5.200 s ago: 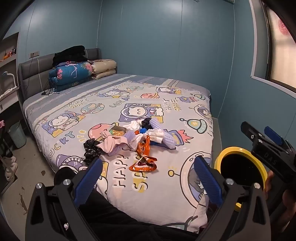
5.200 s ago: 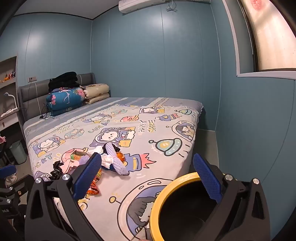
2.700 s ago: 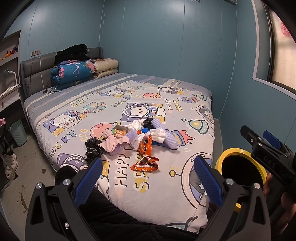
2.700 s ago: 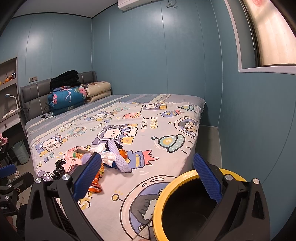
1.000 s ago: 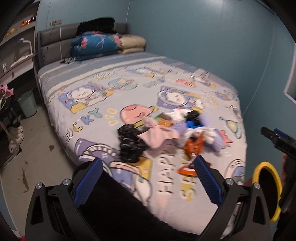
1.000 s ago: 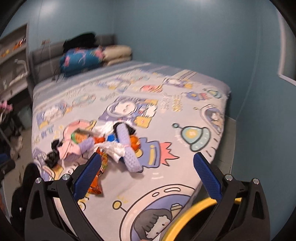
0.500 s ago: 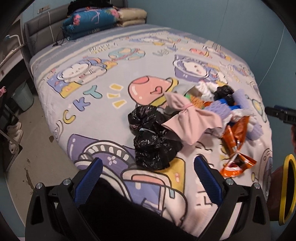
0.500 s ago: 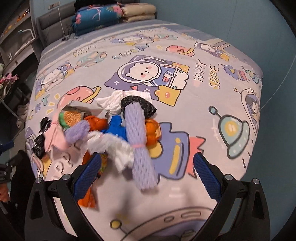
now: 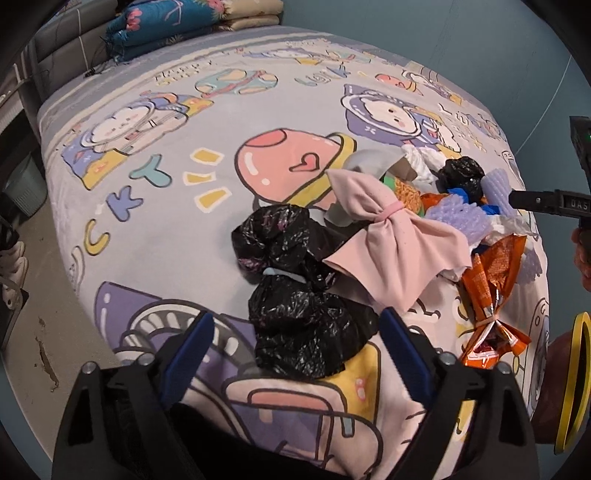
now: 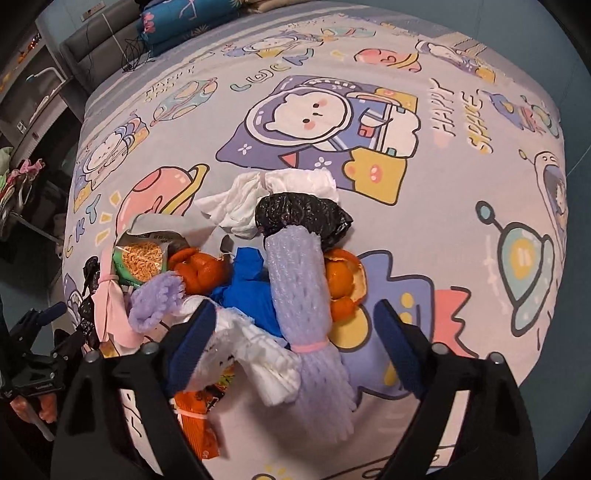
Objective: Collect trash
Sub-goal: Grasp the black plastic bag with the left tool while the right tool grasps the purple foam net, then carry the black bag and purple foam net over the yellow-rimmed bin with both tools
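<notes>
- I have the bed [image 9: 155,192] under both cameras, its cartoon space cover filling each view; I place everything else relative to it.
- The trash pile [image 10: 258,280] sits on the bed near the foot edge, all of it still uncollected.
- The yellow-rimmed bin [image 9: 576,384] stands off the bed's foot corner, at the right edge of the left wrist view.
- The black bag [image 9: 303,325], tied in the middle, lies at the pile's near-left end on the bed, partly under a pink cloth [image 9: 388,251].
- The purple foam net [image 10: 306,306] lies across the pile's right side, over blue plastic and orange peel.
- My left gripper [image 9: 295,350] hangs over the black bag, jaws closing but pads not yet touching it.
- My right gripper [image 10: 295,339] straddles the foam net, jaws closing, no contact that I can see.
- I judge this the reach-and-grasp step; next each claw must drop lower, pinch, then carry to the bin.
- Blue walls and folded quilts [image 9: 192,18] lie beyond the bed's head.
</notes>
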Available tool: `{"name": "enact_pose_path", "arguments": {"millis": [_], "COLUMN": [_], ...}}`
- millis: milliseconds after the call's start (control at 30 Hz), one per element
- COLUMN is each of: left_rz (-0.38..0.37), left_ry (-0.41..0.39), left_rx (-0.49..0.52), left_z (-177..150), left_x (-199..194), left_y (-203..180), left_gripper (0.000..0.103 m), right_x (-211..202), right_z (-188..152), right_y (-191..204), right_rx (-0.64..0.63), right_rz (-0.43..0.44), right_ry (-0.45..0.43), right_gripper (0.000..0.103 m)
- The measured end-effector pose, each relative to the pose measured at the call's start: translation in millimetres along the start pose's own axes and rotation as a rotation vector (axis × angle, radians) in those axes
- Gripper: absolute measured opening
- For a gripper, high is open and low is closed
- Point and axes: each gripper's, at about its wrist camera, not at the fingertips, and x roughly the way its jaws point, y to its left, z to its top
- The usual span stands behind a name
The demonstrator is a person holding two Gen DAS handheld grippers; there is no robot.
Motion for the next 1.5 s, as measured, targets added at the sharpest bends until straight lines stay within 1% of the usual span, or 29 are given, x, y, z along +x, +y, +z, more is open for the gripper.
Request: {"name": "enact_pose_path", "arguments": {"millis": [33,67,133,167,200,233,267,300,333,367,400,433,600,667,867,1000,1133,1267,1500], "left_rz": [-0.003,-0.006,-0.018,-0.02,-0.018,-0.023,-0.029,-0.038,-0.049,-0.053,-0.052,-0.053,-0.064,-0.066,-0.074,-0.076,-0.092,-0.09,-0.089], "left_ry": [0.008,0.017,0.031,0.037,0.043,0.049,0.052,0.057,0.061,0.062,0.062,0.062,0.05,0.037,0.0,-0.024,-0.032,-0.047,-0.03], "left_rx": [-0.001,0.001,0.009,0.013,0.016,0.018,0.014,0.008,0.001,-0.004,-0.007,-0.009,-0.02,-0.02,-0.022,-0.019,-0.029,-0.018,-0.006], "left_z": [0.2,0.4,-0.7,-1.6,-2.1,-3.2,-4.3,-4.8,-5.7,-6.7,-7.6,-8.3,-11.3,-12.6,-17.8,-22.0,-28.7,-34.2,-44.9], "left_x": [3.6,6.8,12.3,14.9,17.1,19.7,20.3,21.0,21.6,21.6,21.4,20.9,10.5,2.4,-20.9,-35.3,-45.6,-52.7,-53.5], "left_y": [-0.1,-1.0,-2.8,-3.3,-3.8,-4.1,-3.6,-2.9,-1.9,-1.0,-0.4,0.2,2.9,3.9,6.8,8.7,10.8,8.9,4.9], "left_gripper": [0.078,0.075,0.066,0.063,0.057,0.05,0.045,0.037,0.03,0.027,0.022,0.02,0.016,0.016,0.015,0.014,0.014,0.012,0.011], "right_x": [2.5,4.0,8.4,11.1,13.5,16.4,18.3,18.7,19.0,19.0,19.1,18.7,9.7,1.1,-29.4,-47.5,-47.9,-38.6,-31.9], "right_z": [0.7,0.9,0.5,-0.8,-2.1,-4.0,-6.1,-7.3,-9.4,-11.1,-12.8,-14.7,-21.8,-25.3,-34.9,-43.1,-59.8,-79.2,-105.9], "right_y": [-1.2,-2.3,-4.5,-5.6,-6.4,-7.7,-9.2,-9.5,-10.5,-10.7,-11.9,-13.3,-18.3,-19.4,-20.7,-21.4,-20.1,-20.0,-29.3], "right_rx": [0.012,0.022,0.039,0.044,0.05,0.059,0.069,0.076,0.084,0.088,0.093,0.104,0.147,0.154,0.16,0.172,0.177,0.175,0.203], "right_rz": [0.005,0.012,0.027,0.033,0.04,0.048,0.054,0.055,0.061,0.068,0.075,0.082,0.119,0.118,0.141,0.177,0.183,0.165,0.164], "right_ry": [0.003,0.007,0.02,0.028,0.038,0.049,0.055,0.057,0.056,0.054,0.053,0.05,0.036,0.019,-0.035,-0.058,-0.024,0.013,0.045], "right_gripper": [0.081,0.079,0.077,0.075,0.07,0.06,0.049,0.046,0.041,0.037,0.036,0.034,0.03,0.029,0.029,0.029,0.029,0.029,0.03]}}
